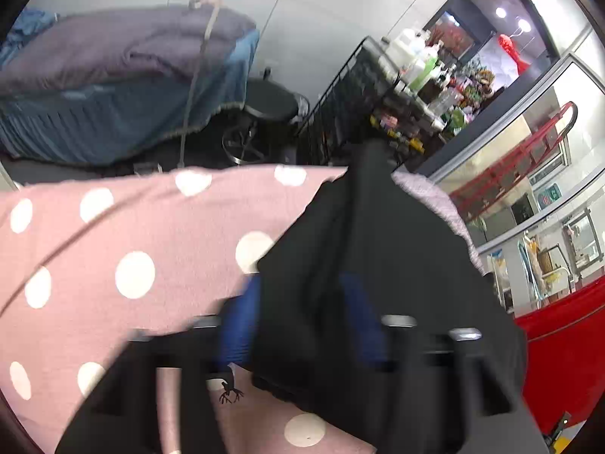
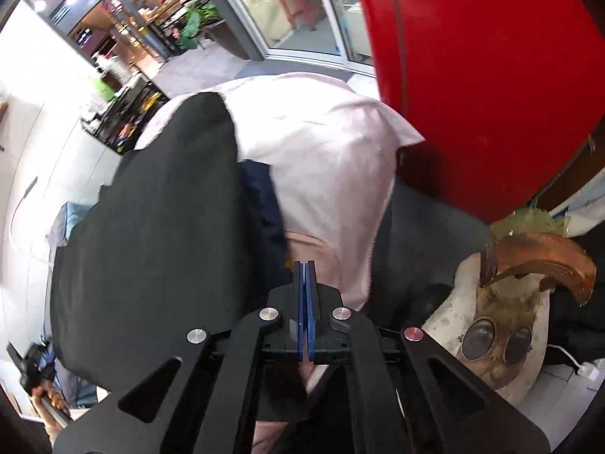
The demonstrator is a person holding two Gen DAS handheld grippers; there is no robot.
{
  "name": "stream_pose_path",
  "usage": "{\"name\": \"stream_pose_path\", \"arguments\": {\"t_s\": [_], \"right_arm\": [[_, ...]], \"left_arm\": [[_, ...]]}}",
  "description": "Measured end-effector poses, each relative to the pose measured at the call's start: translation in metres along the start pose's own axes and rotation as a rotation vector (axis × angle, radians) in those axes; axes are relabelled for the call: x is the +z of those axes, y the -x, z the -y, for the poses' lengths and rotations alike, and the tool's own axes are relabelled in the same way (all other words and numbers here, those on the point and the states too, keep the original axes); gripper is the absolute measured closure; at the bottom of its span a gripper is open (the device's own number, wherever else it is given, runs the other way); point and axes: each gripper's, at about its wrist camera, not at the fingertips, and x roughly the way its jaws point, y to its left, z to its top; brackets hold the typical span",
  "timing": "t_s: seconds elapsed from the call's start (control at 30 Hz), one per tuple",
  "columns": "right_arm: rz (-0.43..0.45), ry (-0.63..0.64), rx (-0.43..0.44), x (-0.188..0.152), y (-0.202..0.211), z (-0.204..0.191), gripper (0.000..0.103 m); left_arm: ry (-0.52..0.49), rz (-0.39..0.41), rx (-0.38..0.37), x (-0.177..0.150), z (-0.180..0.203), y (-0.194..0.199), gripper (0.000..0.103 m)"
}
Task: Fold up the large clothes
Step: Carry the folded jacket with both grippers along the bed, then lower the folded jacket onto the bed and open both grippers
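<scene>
Pink cotton bedding with white polka dots (image 1: 113, 249) forms the work surface, a bed; behind it, at 10 o'clock in the left wrist view, stands a second bed with a blue skirt and grey quilt (image 1: 113, 87), and a black wire shelf rack of bottles (image 1: 397, 87) sits at 1 o'clock. A large black woven garment (image 1: 363, 265) hangs over the left hand-held gripper (image 1: 302, 325), whose blue pads (image 1: 238, 333) sit on either side of the cloth; the view is blurred, but the jaws appear closed on a fold of it. In the right wrist view the same garment (image 2: 151, 234) lies at 10 o'clock of the right hand-held gripper (image 2: 304, 265), beside a pale pink sheet (image 2: 325, 159) at 12 o'clock. The right jaws are pressed fully together; whether any cloth is pinched between them cannot be told. Judged step: carrying one edge across to make a fold. Hold the raised edge taut and level, align it with the opposite edge, then lower it flat to avoid creases.
</scene>
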Motion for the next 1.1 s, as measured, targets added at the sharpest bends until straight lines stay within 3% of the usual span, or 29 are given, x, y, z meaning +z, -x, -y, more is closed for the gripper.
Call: {"name": "stream_pose_path", "arguments": {"t_s": [0.07,0.1,0.17,0.2,0.23,0.27,0.33,0.4,0.43,0.5,0.57,0.63,0.73,1.1], "right_arm": [[0.008,0.055,-0.014,-0.001,0.005,-0.025,0.079],[0.016,0.083,-0.043,-0.002,0.010,-0.037,0.076],[0.052,0.160,-0.107,-0.006,0.018,-0.065,0.054],[0.058,0.186,-0.089,-0.007,0.022,-0.075,0.046],[0.058,0.224,-0.048,-0.010,0.025,-0.088,0.026],[0.075,0.269,-0.050,-0.013,0.029,-0.101,0.024],[0.124,0.381,-0.151,-0.021,0.038,-0.128,0.024],[0.125,0.488,-0.216,-0.028,0.041,-0.152,0.021],[0.096,0.538,-0.219,-0.034,0.040,-0.163,0.015],[0.025,0.613,-0.185,-0.048,0.036,-0.182,0.014],[-0.044,0.689,-0.150,-0.067,0.032,-0.202,0.014],[-0.074,0.733,-0.129,-0.085,0.031,-0.214,0.014],[-0.118,0.750,-0.099,-0.102,0.028,-0.221,0.014],[-0.169,0.711,-0.082,-0.111,0.025,-0.213,0.014]], "left_arm": [[-0.040,0.035,-0.004,-0.006,0.018,0.020,0.023],[-0.077,0.028,-0.004,-0.011,0.028,0.025,0.019],[-0.194,-0.013,0.007,-0.025,0.058,0.031,0.015],[-0.264,-0.034,0.013,-0.036,0.076,0.033,0.013],[-0.335,-0.053,0.007,-0.048,0.094,0.034,0.012],[-0.383,-0.064,-0.005,-0.058,0.107,0.036,0.011],[-0.442,-0.069,-0.016,-0.074,0.131,0.042,0.006],[-0.469,-0.033,0.024,-0.087,0.152,0.050,0.006],[-0.481,-0.015,0.047,-0.091,0.161,0.054,0.006],[-0.544,-0.023,0.087,-0.102,0.180,0.057,0.006],[-0.621,-0.135,0.118,-0.115,0.195,0.049,0.006],[-0.646,-0.188,0.147,-0.127,0.202,0.046,0.006],[-0.692,-0.165,0.225,-0.140,0.208,0.054,0.006],[-0.737,-0.197,0.281,-0.161,0.213,0.065,0.006]]}}
